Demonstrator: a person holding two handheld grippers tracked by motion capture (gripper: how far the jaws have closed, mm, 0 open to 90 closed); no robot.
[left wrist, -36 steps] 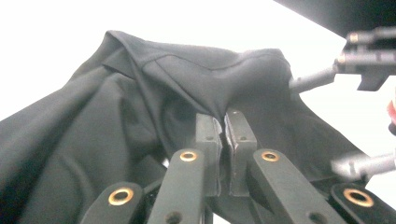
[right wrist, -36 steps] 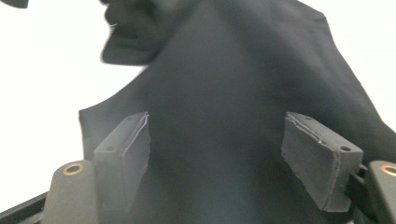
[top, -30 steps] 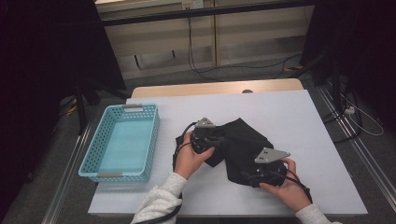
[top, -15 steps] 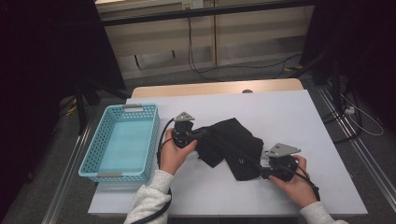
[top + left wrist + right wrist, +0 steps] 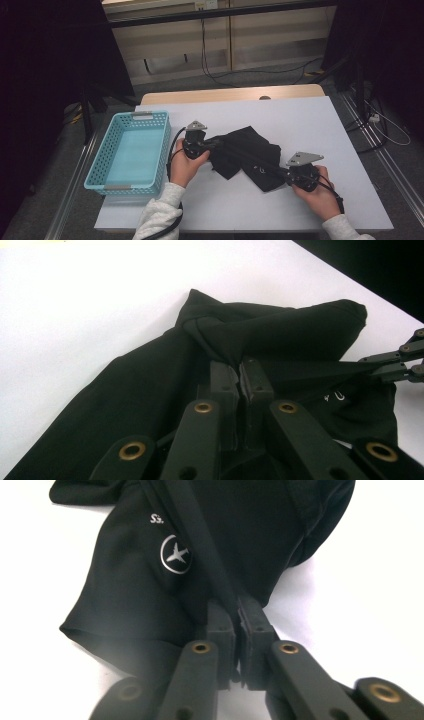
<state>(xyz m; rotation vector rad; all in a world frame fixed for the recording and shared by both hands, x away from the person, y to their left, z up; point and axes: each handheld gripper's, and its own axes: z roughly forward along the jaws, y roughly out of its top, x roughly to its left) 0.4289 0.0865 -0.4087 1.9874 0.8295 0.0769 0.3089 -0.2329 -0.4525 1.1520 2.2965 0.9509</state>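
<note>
Both my grippers, left (image 5: 212, 145) and right (image 5: 280, 172), clench the black garment (image 5: 250, 152) mid-frame; the right's jaws have just closed on it.

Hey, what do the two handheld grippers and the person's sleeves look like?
Both the left gripper and the right gripper are black, with linkage arms joined by brass-coloured rivets and flat black jaws. Each carries a grey three-cornered plate on top, and a black cable trails from the left one. The sleeves are light grey knit.
</note>
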